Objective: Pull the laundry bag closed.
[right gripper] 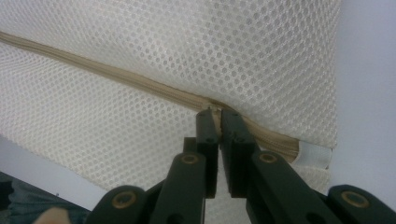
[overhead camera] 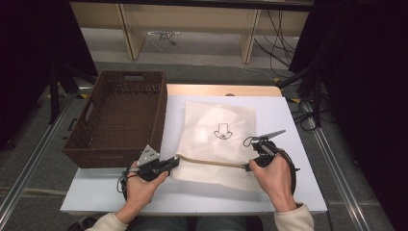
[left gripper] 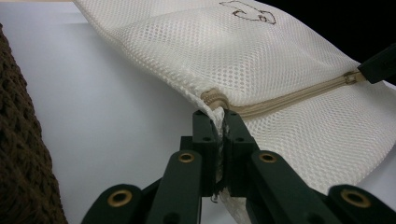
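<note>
Left gripper (left gripper: 219, 122) clamps the mesh bag (overhead camera: 216, 139) at its zipper (left gripper: 289, 95) end. Right gripper (right gripper: 215, 116) pinches the zipper pull (right gripper: 211, 105), jaws closed.

Wicker basket (overhead camera: 118, 115) walls off the left side; bare white surface (overhead camera: 288, 125) right of the mesh bag (overhead camera: 216, 139) allows passage.

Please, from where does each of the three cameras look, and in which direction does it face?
High view: above the person's side, facing forward and down at the white table, mesh bag, brown basket; both hands show.
Left gripper view: rides the left tool, facing the bag's zipper end.
Right gripper view: rides the right tool, facing the zipper slider.
All share the bag.
</note>
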